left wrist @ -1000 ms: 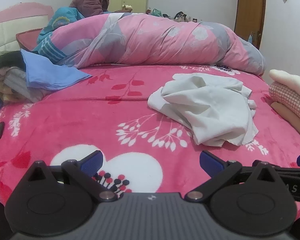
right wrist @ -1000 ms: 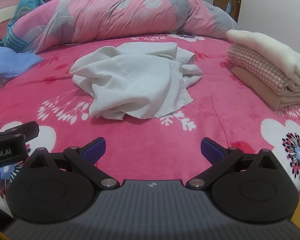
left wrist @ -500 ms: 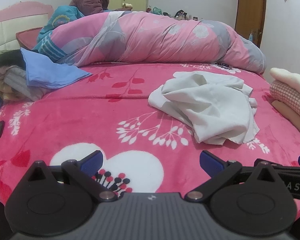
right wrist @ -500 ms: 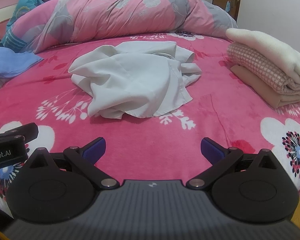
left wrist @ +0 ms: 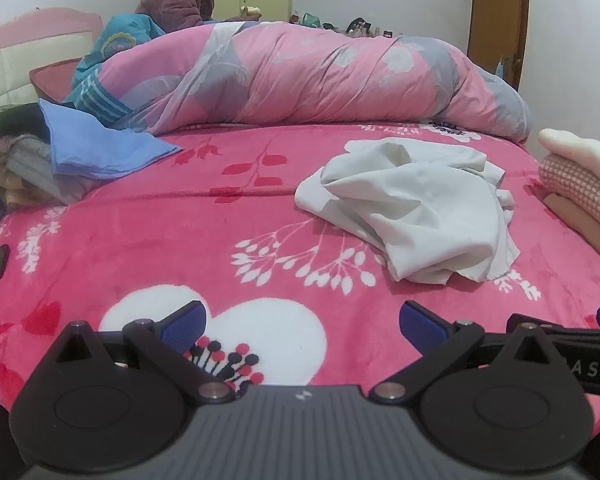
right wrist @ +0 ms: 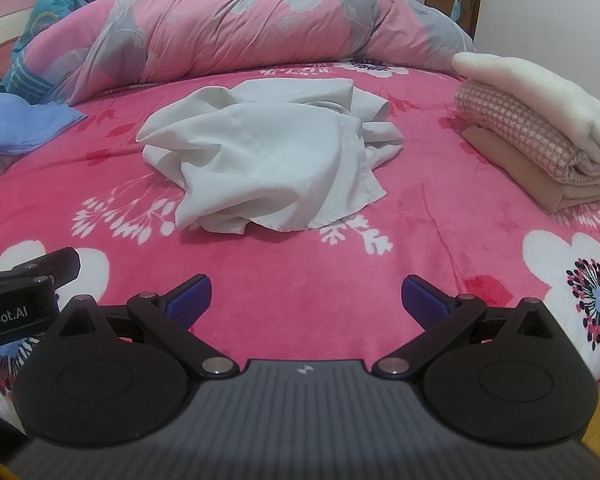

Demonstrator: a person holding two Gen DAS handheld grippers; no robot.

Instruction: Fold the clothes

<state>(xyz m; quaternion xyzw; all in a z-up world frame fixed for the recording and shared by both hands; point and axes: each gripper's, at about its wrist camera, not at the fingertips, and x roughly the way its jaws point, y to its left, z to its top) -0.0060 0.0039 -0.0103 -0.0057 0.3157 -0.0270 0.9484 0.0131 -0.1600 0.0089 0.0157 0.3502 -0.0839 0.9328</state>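
Left wrist view: left tool (left wrist: 302,326) spread wide, blue pads holding nothing, low over the pink floral blanket (left wrist: 140,240) on the bed. Crumpled white garment (left wrist: 412,208) lies unfolded ahead and to the right, well apart from the tool. Blue cloth (left wrist: 100,152) draped over a heap of grey and beige clothes (left wrist: 24,176) at far left. Rolled pink-and-grey quilt (left wrist: 320,76) runs across the back of the bed; a person in a purple jacket (left wrist: 176,0) sits behind it. Part of the other tool shows at the lower right edge. Right wrist view: right tool (right wrist: 306,298) also spread wide and empty, above the blanket. White garment (right wrist: 276,156) sits straight ahead at centre, bunched, touching nothing else. Stack of folded clothes (right wrist: 540,132) to the right: cream piece on top, checked pink one under it, tan one at the bottom. Quilt behind; blue cloth at left edge.
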